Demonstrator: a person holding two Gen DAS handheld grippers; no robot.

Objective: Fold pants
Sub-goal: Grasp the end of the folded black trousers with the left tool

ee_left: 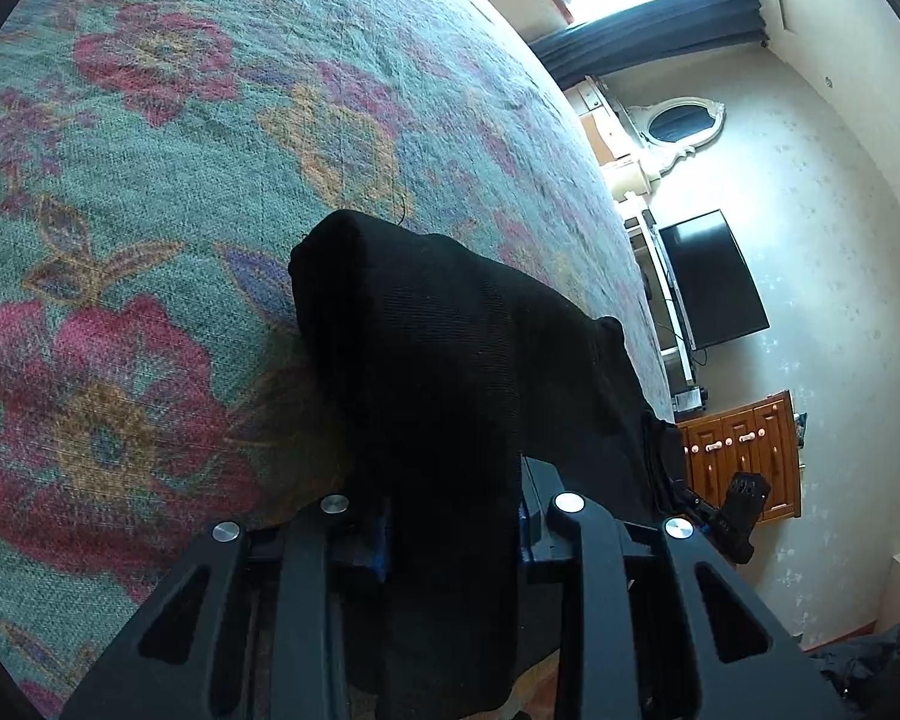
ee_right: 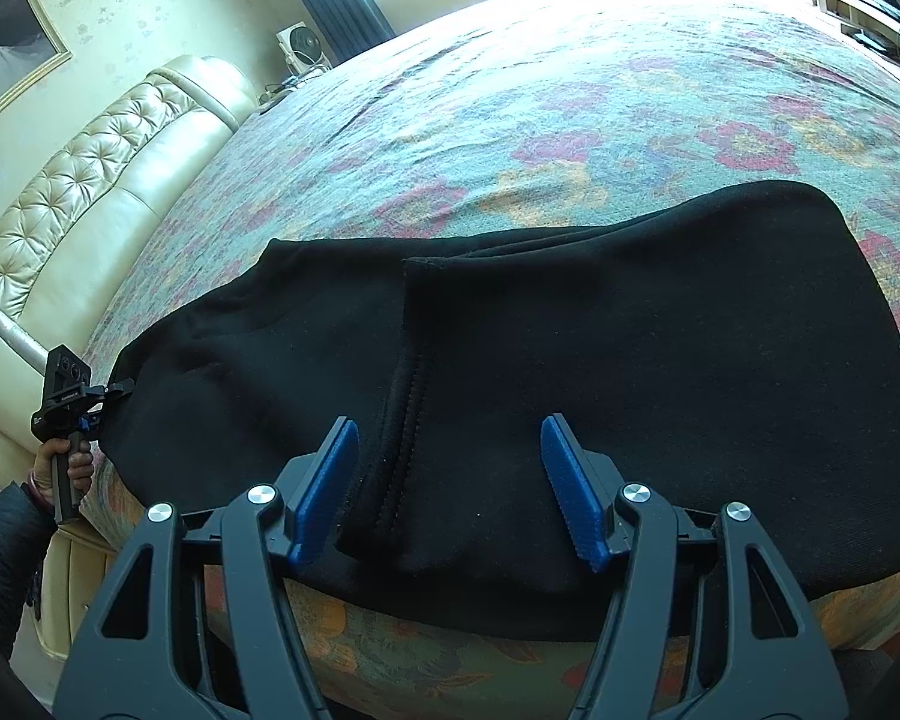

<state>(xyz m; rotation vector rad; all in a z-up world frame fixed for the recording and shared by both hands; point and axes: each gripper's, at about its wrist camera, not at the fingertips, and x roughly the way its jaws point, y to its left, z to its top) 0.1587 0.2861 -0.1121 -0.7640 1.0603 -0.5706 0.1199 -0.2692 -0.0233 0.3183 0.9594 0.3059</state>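
The black pants lie folded across the near edge of the bed, a stitched seam running toward me. My right gripper is open above them, its blue pads on either side of the seam, holding nothing. My left gripper is shut on a bunch of the black pants, which drape up over its fingers and hide the pads. In the right wrist view the left gripper pinches the pants' left end at the bed's edge.
The bed carries a teal floral bedspread. A cream tufted headboard stands at the left. A dark TV, a wooden drawer cabinet and a window with dark curtains line the far wall.
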